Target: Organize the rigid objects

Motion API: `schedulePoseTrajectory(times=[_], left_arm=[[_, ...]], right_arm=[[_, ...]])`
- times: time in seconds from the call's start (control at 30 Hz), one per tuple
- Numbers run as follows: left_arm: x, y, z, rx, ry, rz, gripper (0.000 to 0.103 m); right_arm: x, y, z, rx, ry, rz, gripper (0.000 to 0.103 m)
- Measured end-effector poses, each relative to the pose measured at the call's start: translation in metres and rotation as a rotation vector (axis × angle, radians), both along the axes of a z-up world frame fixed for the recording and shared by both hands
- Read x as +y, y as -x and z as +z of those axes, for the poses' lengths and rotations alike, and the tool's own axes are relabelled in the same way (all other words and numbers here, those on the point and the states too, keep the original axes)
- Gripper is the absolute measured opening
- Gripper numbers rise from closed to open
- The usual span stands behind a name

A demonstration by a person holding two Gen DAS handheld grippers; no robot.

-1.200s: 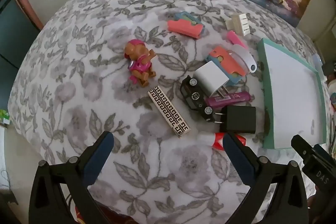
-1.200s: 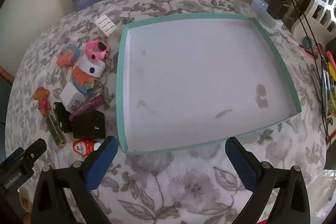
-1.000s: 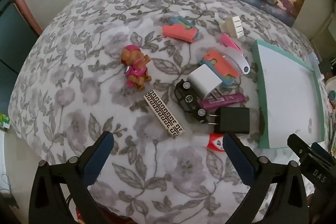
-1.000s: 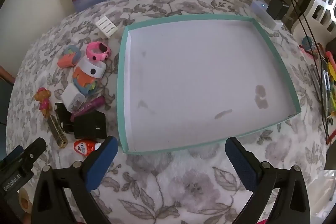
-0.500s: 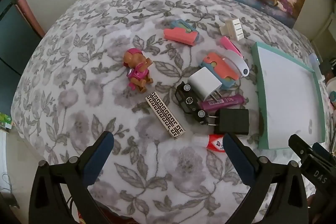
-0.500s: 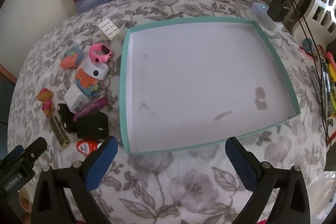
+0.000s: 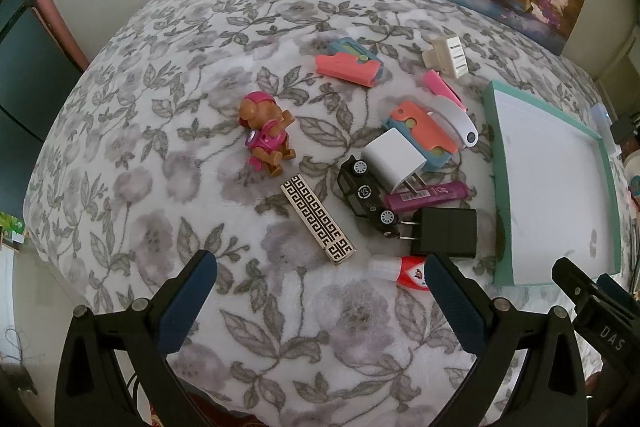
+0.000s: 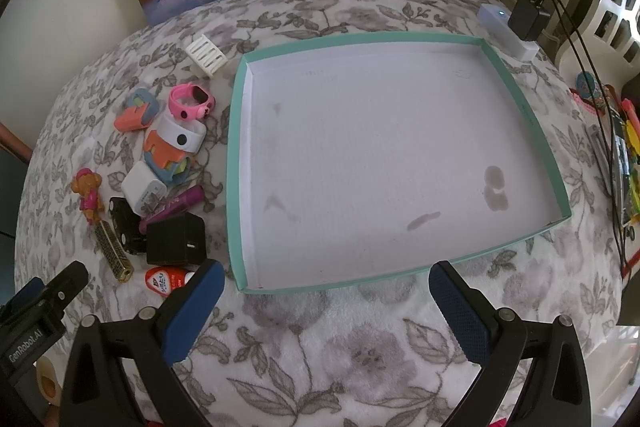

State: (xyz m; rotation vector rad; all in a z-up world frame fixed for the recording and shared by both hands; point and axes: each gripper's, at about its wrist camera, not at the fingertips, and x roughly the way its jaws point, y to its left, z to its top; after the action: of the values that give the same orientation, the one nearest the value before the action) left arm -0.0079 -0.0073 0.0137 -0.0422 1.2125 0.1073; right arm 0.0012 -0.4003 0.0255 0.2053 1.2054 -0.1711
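Left gripper (image 7: 320, 279) fingers spread, empty; right gripper (image 8: 324, 283) fingers spread, empty; teal tray (image 8: 236, 163) bare; black charger (image 7: 448, 233) just left of tray.

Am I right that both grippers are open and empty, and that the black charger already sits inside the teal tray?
Not quite: the black charger is still on the floral cloth, just outside the teal tray, as the right wrist view shows. The rest holds: the left gripper and right gripper are open and empty.
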Motion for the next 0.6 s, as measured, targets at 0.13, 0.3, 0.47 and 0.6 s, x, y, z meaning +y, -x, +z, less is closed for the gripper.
schedulePoseTrajectory(times=[0.13, 0.3, 0.47, 0.6], left_arm=[[-0.0001, -0.0006, 0.0002, 0.003, -0.001, 0.001, 0.103], [-0.0005, -0.001, 0.0004, 0.003, -0.001, 0.002, 0.103], [-0.0005, -0.0009, 0.0006, 0.003, -0.001, 0.003, 0.103], [-0.0007, -0.0012, 0.0007, 0.004, -0.002, 0.002, 0.103]], right_arm=[[-0.0003, 0.0003, -0.0005, 0.002, 0.0, 0.0, 0.103], [-0.0003, 0.0002, -0.0007, 0.002, 0.0, 0.0, 0.103], [-0.0002, 0.0, -0.0009, 0.002, 0.0, 0.0, 0.103], [0.0003, 0.0001, -0.0011, 0.003, 0.001, -0.001, 0.103]])
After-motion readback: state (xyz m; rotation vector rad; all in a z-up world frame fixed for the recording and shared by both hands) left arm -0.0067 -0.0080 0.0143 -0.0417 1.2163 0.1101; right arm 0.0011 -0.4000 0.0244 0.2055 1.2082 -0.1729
